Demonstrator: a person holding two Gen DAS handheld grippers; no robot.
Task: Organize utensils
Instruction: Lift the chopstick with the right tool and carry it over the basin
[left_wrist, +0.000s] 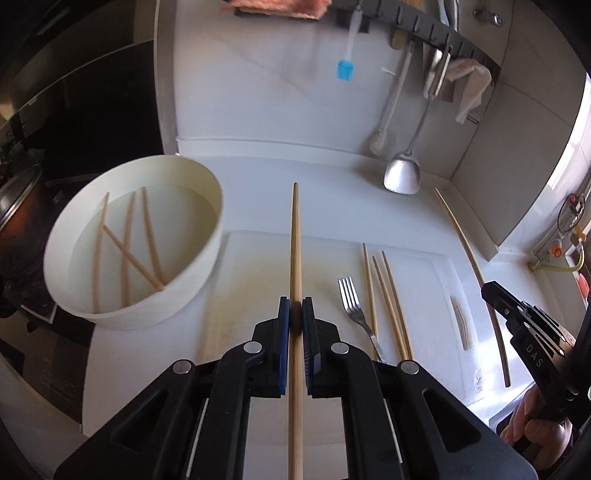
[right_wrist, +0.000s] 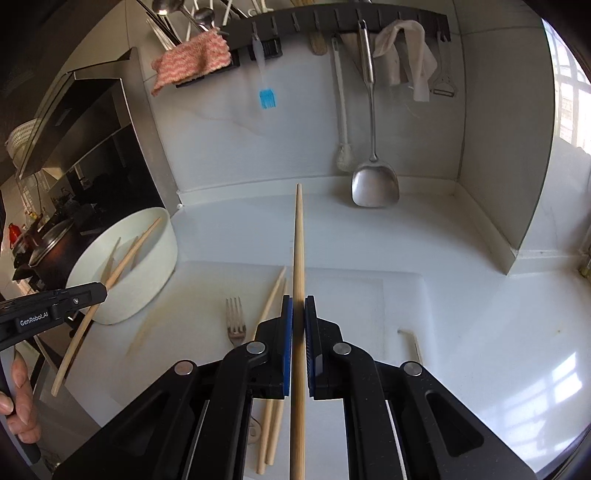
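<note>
left gripper (left_wrist: 295, 314) is clamping a chopstick (left_wrist: 295, 258) pointing 12 o'clock | right gripper (right_wrist: 298, 314) is pinching its own chopstick (right_wrist: 298, 258) too | white bowl (left_wrist: 207, 236) is sitting at 10 o'clock (more sticks inside) | fork (left_wrist: 351, 299) is lying on the cutting board (left_wrist: 258, 251)

We see bright daylight from the window (right_wrist: 570, 107), glare on the counter (right_wrist: 554, 373) below it, and dark, warped fisheye edges.

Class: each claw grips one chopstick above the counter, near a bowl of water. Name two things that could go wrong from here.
1. The left claw pinches its chopstick at one narrow point, so it could pivot or slip.
2. The bowl sits near the counter's edge; a nudge might spill its water.
</note>
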